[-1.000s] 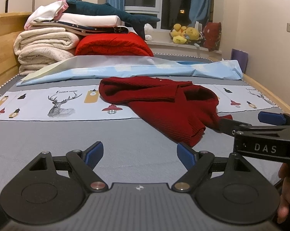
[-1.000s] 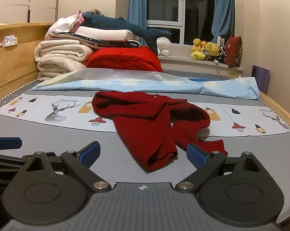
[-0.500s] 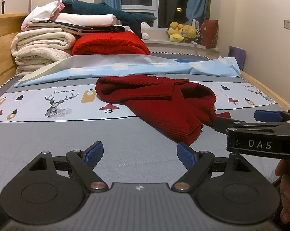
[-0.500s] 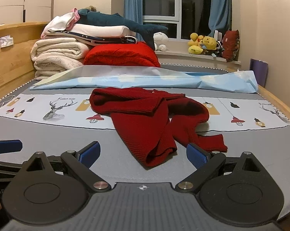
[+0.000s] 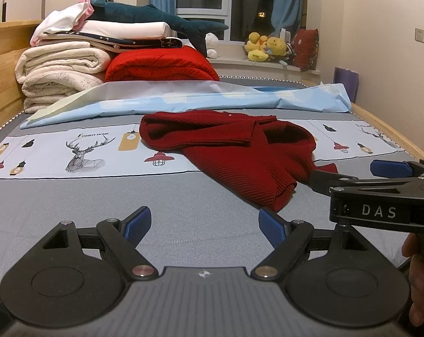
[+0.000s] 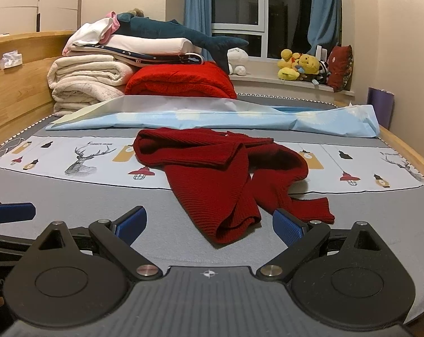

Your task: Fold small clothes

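Knitwear first: 1 dark red ribbed sweater (image 6: 220,179) lies crumpled mid-frame on the grey bed cover (image 6: 71,207), a cuff trailing toward the lower right. Printed beside a deer sketch is "FASHION HOME" (image 5: 93,134); the right gripper (image 6: 209,224) body reads "DAS" (image 5: 379,211). Both it and the left gripper (image 5: 203,224) stand wide, holding nothing, just short of the sweater.

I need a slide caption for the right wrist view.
Open right tongs face a crumpled red sweater on the bed.
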A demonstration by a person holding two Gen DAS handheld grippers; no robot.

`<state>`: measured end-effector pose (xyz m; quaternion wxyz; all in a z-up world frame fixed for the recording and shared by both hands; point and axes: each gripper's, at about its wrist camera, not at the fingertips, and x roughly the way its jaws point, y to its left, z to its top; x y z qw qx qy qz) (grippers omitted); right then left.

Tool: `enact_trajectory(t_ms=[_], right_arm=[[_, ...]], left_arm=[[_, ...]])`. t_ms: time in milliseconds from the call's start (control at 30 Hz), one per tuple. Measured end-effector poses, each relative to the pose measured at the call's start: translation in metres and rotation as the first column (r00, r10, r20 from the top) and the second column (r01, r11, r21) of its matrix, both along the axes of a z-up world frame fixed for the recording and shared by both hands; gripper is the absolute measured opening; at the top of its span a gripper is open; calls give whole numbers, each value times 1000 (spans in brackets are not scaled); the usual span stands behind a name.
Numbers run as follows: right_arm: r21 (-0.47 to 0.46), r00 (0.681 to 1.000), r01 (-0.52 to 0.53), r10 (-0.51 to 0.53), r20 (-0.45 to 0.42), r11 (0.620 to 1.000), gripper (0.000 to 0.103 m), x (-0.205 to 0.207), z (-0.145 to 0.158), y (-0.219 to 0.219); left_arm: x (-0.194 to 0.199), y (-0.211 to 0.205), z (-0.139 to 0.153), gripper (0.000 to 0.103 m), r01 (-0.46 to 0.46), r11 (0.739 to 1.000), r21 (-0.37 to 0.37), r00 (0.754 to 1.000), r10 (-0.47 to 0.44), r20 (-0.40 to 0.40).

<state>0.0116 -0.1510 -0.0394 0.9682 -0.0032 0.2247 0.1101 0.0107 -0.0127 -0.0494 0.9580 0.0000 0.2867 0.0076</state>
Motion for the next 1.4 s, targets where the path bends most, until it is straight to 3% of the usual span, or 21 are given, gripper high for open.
enact_trajectory(t_ms=[433,667,733,833,900,1000,1200,1300,1400], right_arm=[[2,1000,0,0,-3,1000,95,0,1,1],[50,1000,18,-17,-12,999,72,8,3,-6],[65,1000,28,-27,-14,998,66,11,4,-9],[94,999,34,-33,-17,995,55,13,6,-15],[102,1000,25,-25,-6,994,49,17,10,-18],[116,1000,7,-4,-19,993,41,29,16,-23],[115,999,-13,18,-43,993,41,100,21,-32],[92,996,-48,54,-65,995,41,157,15,-16],[74,993,-64,71,-93,995,44,209,4,8]], left_arm=[[-1,1,-1,87,-9,1000,6,1000,9,-2],[14,7,16,86,-33,999,33,999,32,39],[26,10,22,81,-42,999,33,998,40,56],[50,18,25,65,-36,999,11,998,36,50],[70,23,25,44,-13,1000,11,999,13,44],[104,32,24,26,21,999,28,999,-22,37],[189,63,21,25,-8,1000,19,1000,7,17],[209,84,9,25,-44,999,6,999,44,21],[220,105,-3,25,-87,996,8,996,87,-32]])
